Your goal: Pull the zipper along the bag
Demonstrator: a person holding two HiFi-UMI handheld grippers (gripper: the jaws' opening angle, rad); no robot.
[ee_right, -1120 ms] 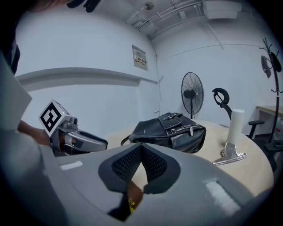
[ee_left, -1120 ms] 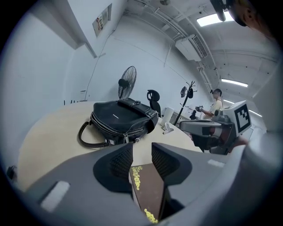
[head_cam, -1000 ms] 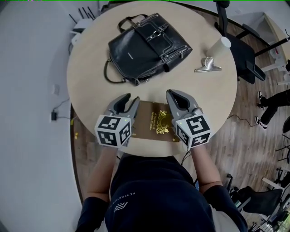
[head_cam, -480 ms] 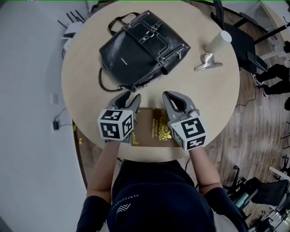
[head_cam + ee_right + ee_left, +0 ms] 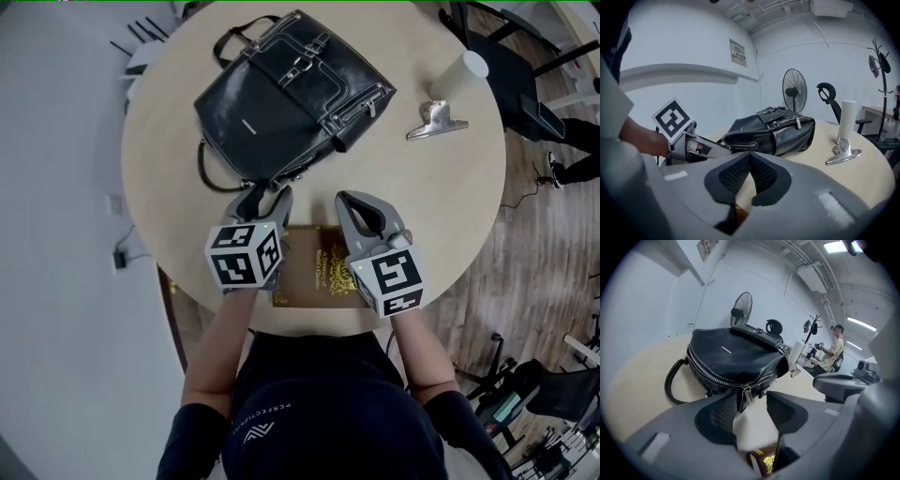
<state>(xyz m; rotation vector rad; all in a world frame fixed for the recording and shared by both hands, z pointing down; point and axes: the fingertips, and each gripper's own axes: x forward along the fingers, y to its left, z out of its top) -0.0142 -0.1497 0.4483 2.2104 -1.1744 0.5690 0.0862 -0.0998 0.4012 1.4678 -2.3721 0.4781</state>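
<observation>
A black leather bag [image 5: 281, 94] lies on the round table [image 5: 450, 206]. In the left gripper view its zipper runs along the near edge, and the metal zipper pull [image 5: 746, 393] hangs at the bag's corner. My left gripper [image 5: 752, 398] is at that corner with the pull between its tips. Its jaws have just been opening and stand apart, with the pads off the pull. In the head view the left gripper [image 5: 266, 195] touches the bag's near edge. My right gripper [image 5: 345, 200] is shut on nothing, a little short of the bag [image 5: 773, 131].
A brown booklet with gold print [image 5: 319, 267] lies under both grippers at the table's near edge. A metal clip [image 5: 436, 120] and a white cup [image 5: 459, 75] stand at the right. A fan [image 5: 793, 91] and chairs are beyond the table.
My left gripper has moved forward and down to the bag's near edge, and its jaws have spread wider. The right gripper has sunk slightly and stays shut.
</observation>
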